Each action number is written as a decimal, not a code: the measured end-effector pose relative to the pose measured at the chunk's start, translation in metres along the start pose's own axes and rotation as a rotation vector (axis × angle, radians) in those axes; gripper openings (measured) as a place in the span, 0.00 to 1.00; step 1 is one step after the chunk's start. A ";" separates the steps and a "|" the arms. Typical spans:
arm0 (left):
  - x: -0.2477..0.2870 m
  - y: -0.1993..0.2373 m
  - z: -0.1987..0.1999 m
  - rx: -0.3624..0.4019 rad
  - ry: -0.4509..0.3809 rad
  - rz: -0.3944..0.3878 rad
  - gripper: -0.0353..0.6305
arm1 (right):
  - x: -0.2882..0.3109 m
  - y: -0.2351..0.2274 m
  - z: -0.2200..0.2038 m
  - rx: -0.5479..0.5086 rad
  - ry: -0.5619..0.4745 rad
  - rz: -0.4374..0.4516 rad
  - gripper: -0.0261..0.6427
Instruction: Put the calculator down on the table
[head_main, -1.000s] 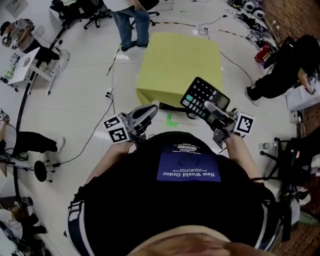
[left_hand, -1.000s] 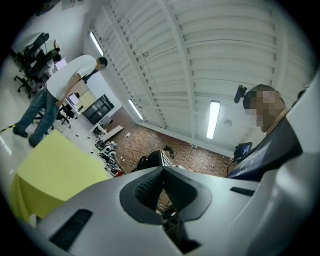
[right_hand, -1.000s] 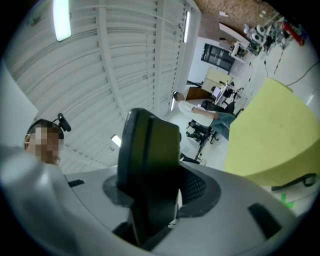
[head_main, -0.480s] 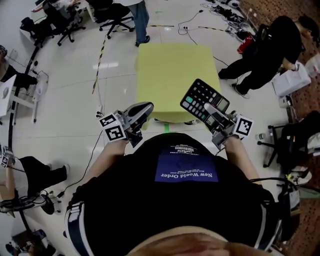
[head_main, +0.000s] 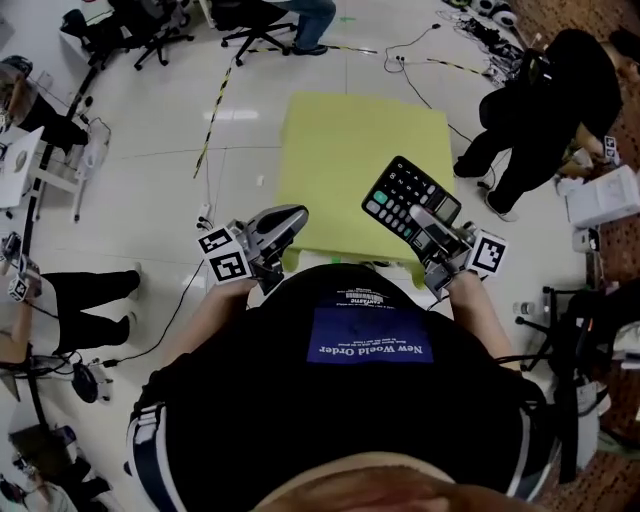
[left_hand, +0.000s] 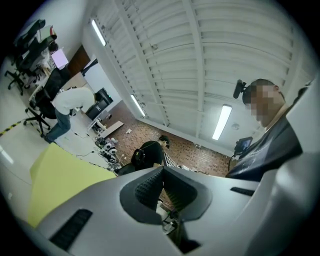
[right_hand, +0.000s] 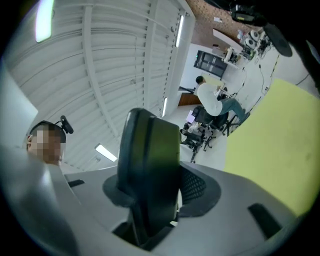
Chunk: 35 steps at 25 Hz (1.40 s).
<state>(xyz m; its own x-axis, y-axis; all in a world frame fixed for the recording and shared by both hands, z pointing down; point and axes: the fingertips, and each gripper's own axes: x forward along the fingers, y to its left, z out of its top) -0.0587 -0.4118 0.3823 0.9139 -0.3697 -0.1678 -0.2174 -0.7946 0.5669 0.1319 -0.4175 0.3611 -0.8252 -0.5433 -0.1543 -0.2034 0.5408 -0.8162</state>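
Pale, glossy floor fills most of the head view around you, with office chairs at the upper left and a person in black bending at the upper right. Your black shirt takes up the lower half of the frame. Above it, in the upper centre, stands the yellow-green table, its top bare where it shows. The calculator is not on that table: it is held up in the air at the right of centre, tilted, its keys and display facing up, and in the picture it overlaps the table's lower right corner. Your right gripper has it clamped by its near end; in the right gripper view the dark body stands edge-on between the two jaws, pressed by the pads, with the table off to the right of the frame. Your left gripper sits left of centre, just at the table's lower left corner in the picture, and carries nothing; in the left gripper view its ribbed pads meet with no gap and no object between them. Each gripper bears its marker cube, the left one and the right one, close to your hands at the edge of the shirt.
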 end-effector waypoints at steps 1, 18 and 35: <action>0.012 0.006 0.003 0.012 -0.009 0.020 0.06 | 0.000 -0.011 0.011 0.004 0.015 0.015 0.30; 0.141 0.074 0.035 -0.044 0.035 0.152 0.06 | 0.030 -0.140 0.121 0.088 0.143 0.068 0.30; 0.129 0.165 0.048 -0.012 0.063 -0.014 0.06 | 0.062 -0.202 0.108 0.082 0.147 -0.201 0.30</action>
<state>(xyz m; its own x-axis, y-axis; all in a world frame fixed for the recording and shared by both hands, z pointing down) 0.0074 -0.6137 0.4155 0.9368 -0.3270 -0.1248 -0.2004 -0.7935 0.5746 0.1785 -0.6302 0.4563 -0.8413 -0.5325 0.0929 -0.3323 0.3740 -0.8659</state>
